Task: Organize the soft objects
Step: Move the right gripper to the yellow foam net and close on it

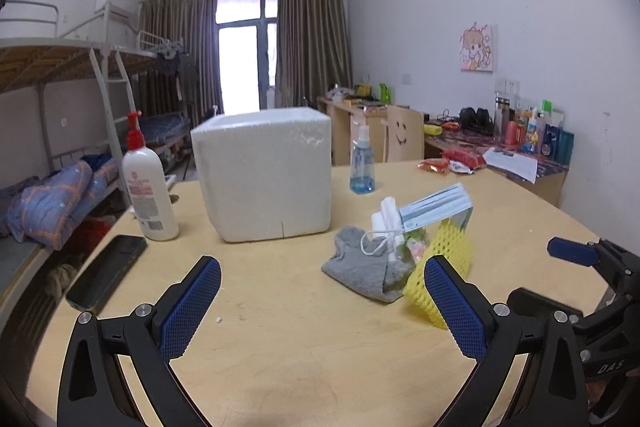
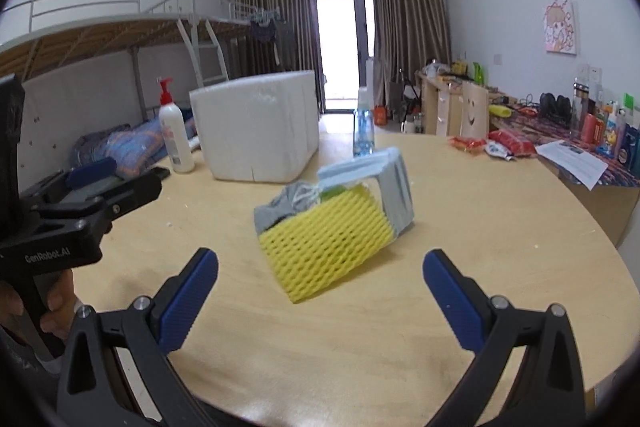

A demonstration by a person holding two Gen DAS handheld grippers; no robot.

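A pile of soft things lies mid-table: a grey sock (image 1: 366, 269) (image 2: 280, 209), a yellow foam net sleeve (image 1: 448, 255) (image 2: 326, 247) and a stack of blue face masks (image 1: 436, 207) (image 2: 384, 175) with white ear loops. Behind it stands an open white foam box (image 1: 266, 175) (image 2: 256, 131). My left gripper (image 1: 322, 279) is open, hovering left of the pile with nothing between its fingers. My right gripper (image 2: 320, 273) is open just in front of the yellow sleeve, also holding nothing; it appears at the right edge of the left wrist view (image 1: 580, 253).
A white pump bottle (image 1: 146, 183) (image 2: 176, 135) and a black phone (image 1: 108, 271) sit at the table's left. A blue spray bottle (image 1: 362, 163) (image 2: 364, 131) stands right of the box. Snack packets (image 2: 492, 143) and a paper sheet (image 2: 572, 157) lie at far right.
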